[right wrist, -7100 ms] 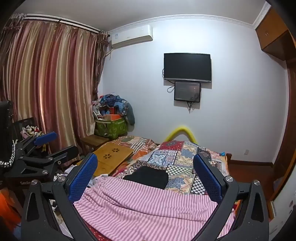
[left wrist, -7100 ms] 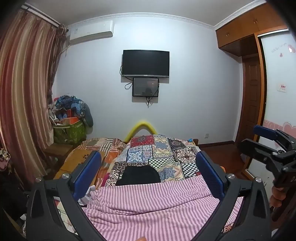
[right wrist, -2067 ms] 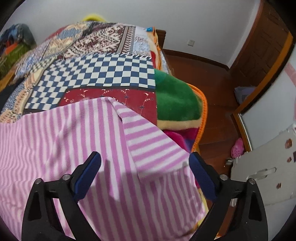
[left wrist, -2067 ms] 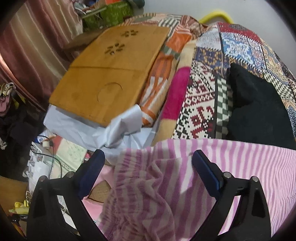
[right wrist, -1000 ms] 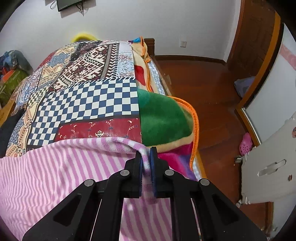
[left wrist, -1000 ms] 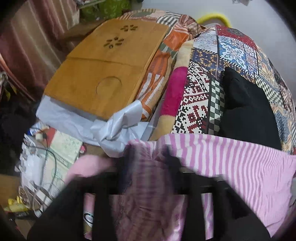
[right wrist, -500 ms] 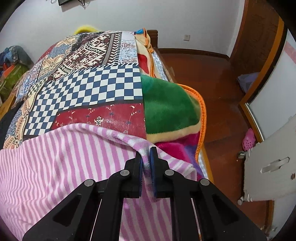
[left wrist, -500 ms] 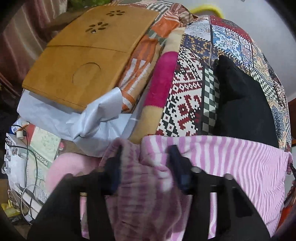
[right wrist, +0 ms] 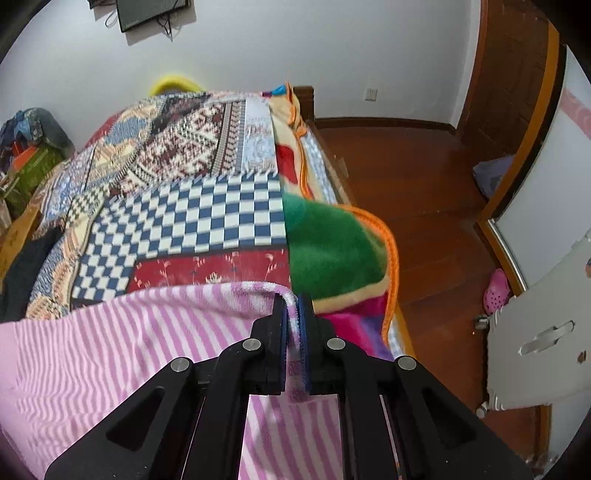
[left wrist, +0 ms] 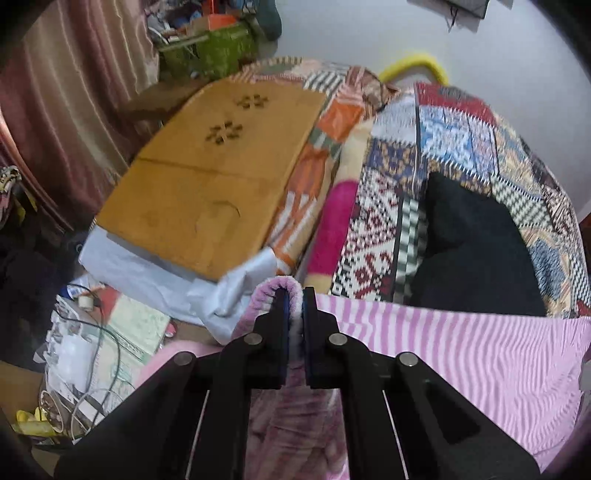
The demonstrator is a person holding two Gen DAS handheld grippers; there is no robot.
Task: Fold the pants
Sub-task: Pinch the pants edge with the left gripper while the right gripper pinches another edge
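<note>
No readable text in either view.
The pale green printed sheet (left wrist: pixel 138 325) on the cluttered floor beside the bed's left edge carries marks too blurred to make out, and the small dark screen (right wrist: pixel 147 13) on the white wall shows no legible brand, number or sign.
</note>
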